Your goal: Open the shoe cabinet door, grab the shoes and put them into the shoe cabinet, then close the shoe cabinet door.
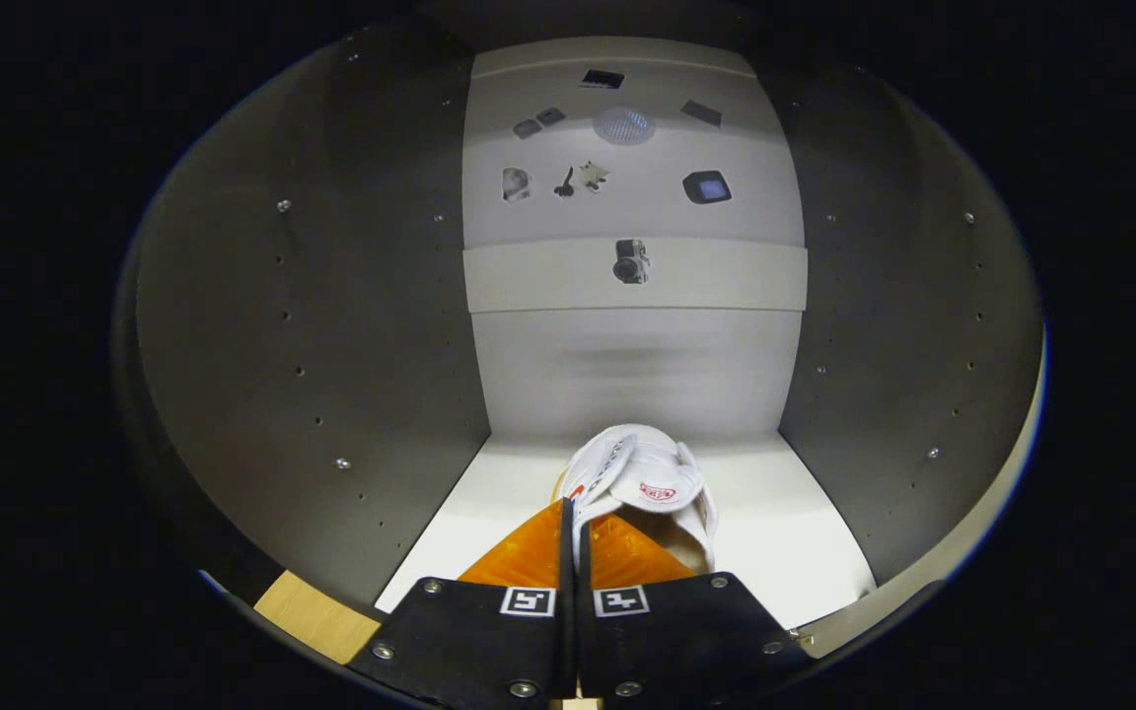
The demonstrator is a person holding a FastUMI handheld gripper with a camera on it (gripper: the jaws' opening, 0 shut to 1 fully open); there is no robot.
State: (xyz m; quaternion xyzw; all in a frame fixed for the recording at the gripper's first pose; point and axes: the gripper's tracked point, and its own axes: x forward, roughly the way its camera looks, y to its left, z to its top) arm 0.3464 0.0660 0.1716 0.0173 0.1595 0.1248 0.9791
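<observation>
My gripper [574, 523] reaches into the open shoe cabinet [331, 325]. Its two orange fingers [519, 557] are pressed almost together, pinching the thin edge of a white shoe [642, 478] with a red mark on its tongue. The shoe hangs just ahead of the fingertips, toe pointing at the back wall, low over the cabinet's white floor [775, 532]. I cannot tell whether its sole touches the floor. The heel end is hidden behind the right finger.
Grey side walls [903, 325] with rows of small peg holes close in on both sides. The white back wall [627, 365] has a crosswise band [726, 278] and several small dark marks above it. A strip of light wood [317, 616] lies by the cabinet's front left edge.
</observation>
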